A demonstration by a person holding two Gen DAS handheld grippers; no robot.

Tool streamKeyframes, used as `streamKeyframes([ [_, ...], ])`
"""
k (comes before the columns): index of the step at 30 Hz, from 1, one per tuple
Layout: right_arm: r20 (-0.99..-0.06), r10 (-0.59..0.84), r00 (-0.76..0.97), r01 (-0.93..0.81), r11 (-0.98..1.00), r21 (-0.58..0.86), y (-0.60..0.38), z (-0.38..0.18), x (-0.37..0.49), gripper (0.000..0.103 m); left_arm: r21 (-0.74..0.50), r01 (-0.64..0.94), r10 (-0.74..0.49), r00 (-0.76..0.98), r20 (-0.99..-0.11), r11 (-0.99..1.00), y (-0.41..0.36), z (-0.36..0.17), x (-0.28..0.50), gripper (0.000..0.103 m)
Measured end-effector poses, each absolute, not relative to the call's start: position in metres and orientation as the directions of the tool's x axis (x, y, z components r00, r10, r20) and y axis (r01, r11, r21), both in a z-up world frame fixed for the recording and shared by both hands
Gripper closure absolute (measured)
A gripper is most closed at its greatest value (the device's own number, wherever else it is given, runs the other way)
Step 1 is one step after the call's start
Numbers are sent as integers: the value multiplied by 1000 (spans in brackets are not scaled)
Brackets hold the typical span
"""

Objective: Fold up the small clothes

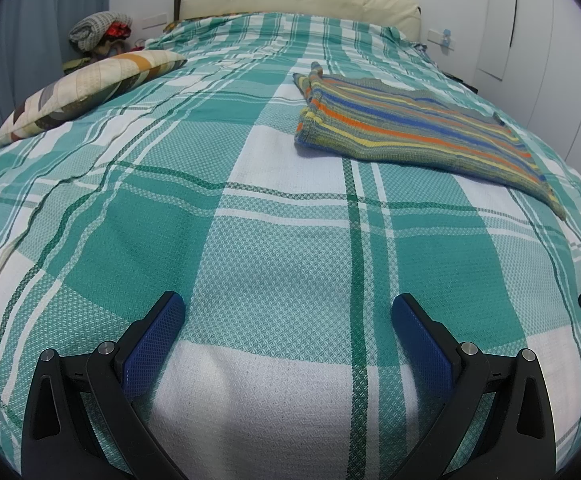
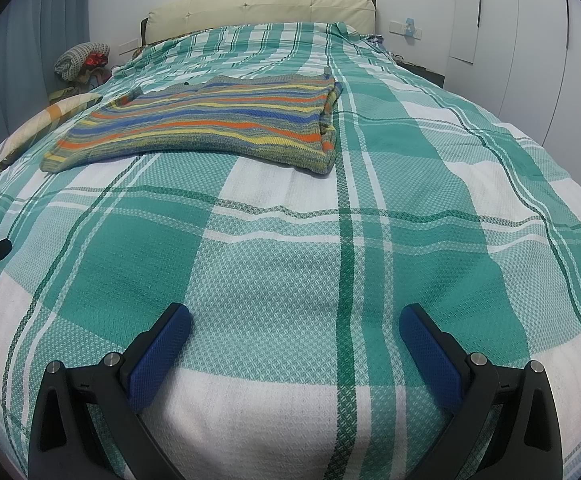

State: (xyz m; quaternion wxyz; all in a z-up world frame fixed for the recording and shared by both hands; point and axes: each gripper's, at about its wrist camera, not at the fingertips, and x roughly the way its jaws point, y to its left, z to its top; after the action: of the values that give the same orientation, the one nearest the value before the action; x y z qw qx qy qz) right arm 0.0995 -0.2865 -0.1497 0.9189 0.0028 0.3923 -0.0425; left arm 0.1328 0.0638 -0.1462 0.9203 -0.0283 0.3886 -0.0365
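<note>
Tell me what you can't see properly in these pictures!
- Striped sweater: both views show only its top; any layers beneath are hidden by itself.
- Pillow: right wrist view, partly behind the sweater.
- Bundle by the curtain: too small to identify.
- Right gripper: in the left wrist view, cut off by the edge.

Sweater [image 2: 210, 120] striped blue, orange, yellow, grey-green; bedspread [image 2: 290, 248] teal-white plaid; headboard [image 2: 258, 8] cream
</note>
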Motion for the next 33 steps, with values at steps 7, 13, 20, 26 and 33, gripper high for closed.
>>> streamKeyframes([
  [7, -719, -79, 691, 82, 996, -31, -287, -149, 99, 0, -79, 45, -87, 698, -710, 996, 64, -146, 132, 0],
  [13, -731, -72, 678, 84, 996, -20, -288, -146, 100, 0, -78, 45, -87, 698, -711, 996, 64, -146, 132, 0],
  [20, -800, 119, 588, 29, 985, 168, -315, -121, 120, 1, -74, 44, -84, 697, -713, 996, 64, -146, 133, 0],
  [26, -716, 282, 638, 15, 926, 378, -387, -59, 222, 2, -53, 48, -71, 679, -730, 997, 61, -146, 137, 0],
  [33, -736, 440, 514, 117, 814, 569, -450, -90, 357, 31, -80, 354, -295, 610, -735, 932, -14, -79, 134, 2],
])
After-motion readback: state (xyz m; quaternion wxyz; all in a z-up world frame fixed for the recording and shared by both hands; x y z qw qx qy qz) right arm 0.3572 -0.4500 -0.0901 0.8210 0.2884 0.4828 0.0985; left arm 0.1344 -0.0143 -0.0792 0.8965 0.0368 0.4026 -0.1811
